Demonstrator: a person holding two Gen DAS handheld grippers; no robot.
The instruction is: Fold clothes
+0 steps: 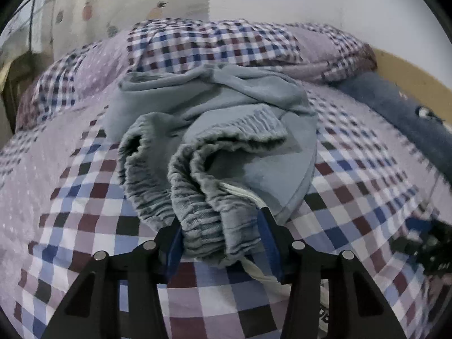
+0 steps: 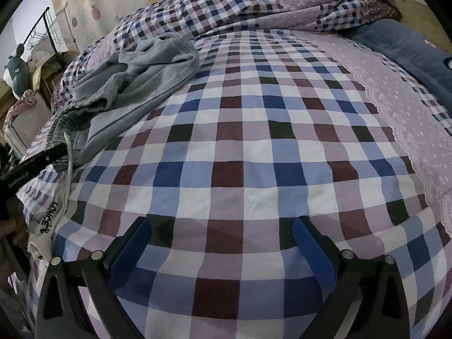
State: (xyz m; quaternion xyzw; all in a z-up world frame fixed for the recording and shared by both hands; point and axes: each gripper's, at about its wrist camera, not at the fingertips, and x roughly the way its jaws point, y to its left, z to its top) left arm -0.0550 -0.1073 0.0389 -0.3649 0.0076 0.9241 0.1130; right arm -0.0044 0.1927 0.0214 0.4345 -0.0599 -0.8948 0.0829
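My left gripper [image 1: 219,234], low in the left wrist frame, is matte black, each finger [image 1: 265,234] faced with a blue pad. Behind the fingers sit angular black linkage arms with triangular cut-outs, pinned by round silver bolts [image 1: 149,244]. My right gripper [image 2: 221,243], at the bottom of the right wrist frame, is built the same: black arms, silver pins, and ribbed blue pads [image 2: 313,254] on the inner faces.
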